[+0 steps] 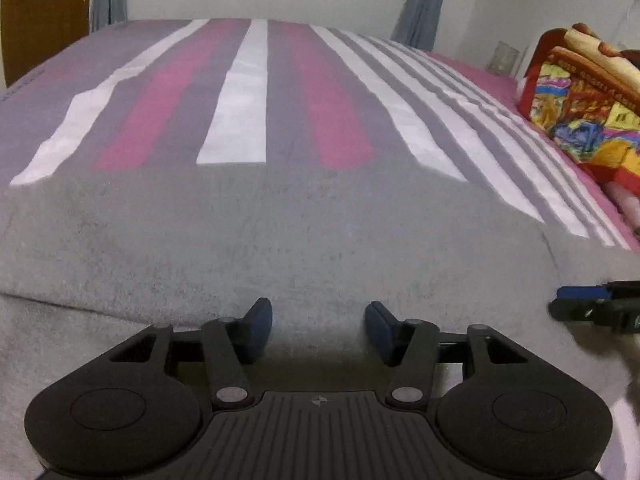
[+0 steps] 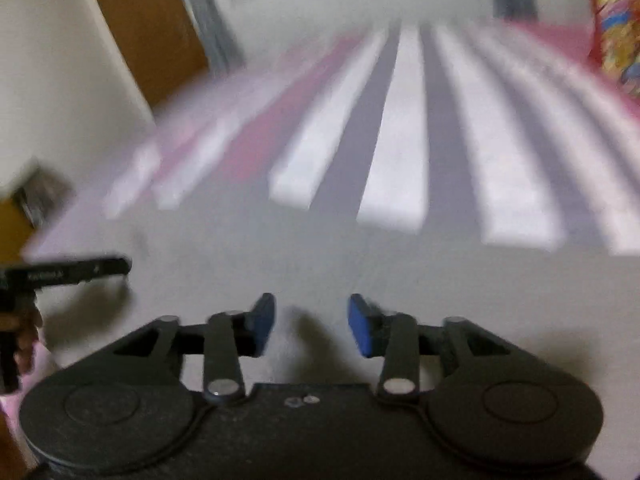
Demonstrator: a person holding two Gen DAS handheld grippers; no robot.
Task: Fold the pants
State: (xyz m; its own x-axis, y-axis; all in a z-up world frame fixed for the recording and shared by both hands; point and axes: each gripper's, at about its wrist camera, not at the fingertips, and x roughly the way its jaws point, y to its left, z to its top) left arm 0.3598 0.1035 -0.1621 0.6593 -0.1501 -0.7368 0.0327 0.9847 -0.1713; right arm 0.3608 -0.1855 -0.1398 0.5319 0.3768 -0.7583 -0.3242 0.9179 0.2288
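Light grey pants [image 1: 280, 240] lie spread flat on the near part of the bed, with a fold edge running across at the lower left. My left gripper [image 1: 318, 312] hovers just over the grey cloth, open, with nothing between its blue pads. Edge-on at the far right of this view is my right gripper [image 1: 556, 304]. The right wrist view is blurred. In it my right gripper [image 2: 311, 304] is open over the pants [image 2: 360, 272], holding nothing. My left gripper [image 2: 120, 267] shows at the left edge, held by a hand [image 2: 28, 332].
Beyond the pants stretches a bed sheet [image 1: 236, 100] striped grey, white and pink. A colourful folded blanket [image 1: 580, 112] sits at the right side of the bed. Behind are a white wall, grey curtains [image 1: 424, 4] and a brown door [image 1: 44, 12].
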